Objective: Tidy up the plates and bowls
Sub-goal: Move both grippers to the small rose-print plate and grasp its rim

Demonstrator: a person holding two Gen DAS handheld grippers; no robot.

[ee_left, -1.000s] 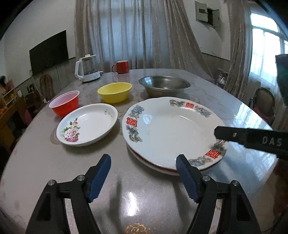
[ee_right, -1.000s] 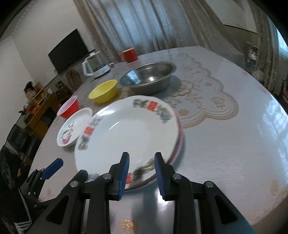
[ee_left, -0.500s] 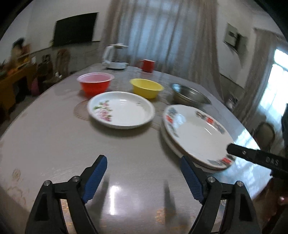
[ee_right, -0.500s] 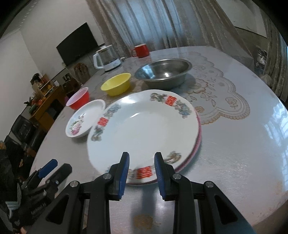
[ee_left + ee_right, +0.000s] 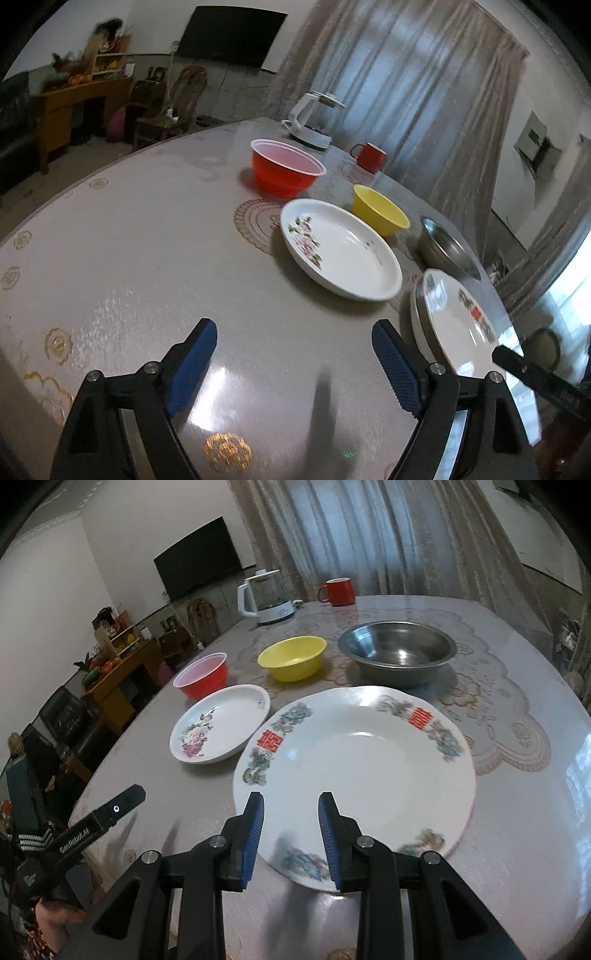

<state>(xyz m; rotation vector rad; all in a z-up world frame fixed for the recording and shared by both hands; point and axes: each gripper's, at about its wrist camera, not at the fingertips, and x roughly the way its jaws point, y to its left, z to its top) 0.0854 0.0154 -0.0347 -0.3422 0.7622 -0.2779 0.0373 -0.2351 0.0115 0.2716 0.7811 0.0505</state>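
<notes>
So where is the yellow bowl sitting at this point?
In the right wrist view the yellow bowl sits mid-table, between the red bowl on its left and the steel bowl on its right, behind the flowered plate.

We see a home dining room: round table [image 5: 524,812], wall TV [image 5: 199,568], curtains [image 5: 351,528], kettle [image 5: 264,598], wooden sideboard [image 5: 70,99].

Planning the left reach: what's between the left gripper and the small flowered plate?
Only bare table; the left wrist view shows nothing between left gripper and flowered plate.
</notes>
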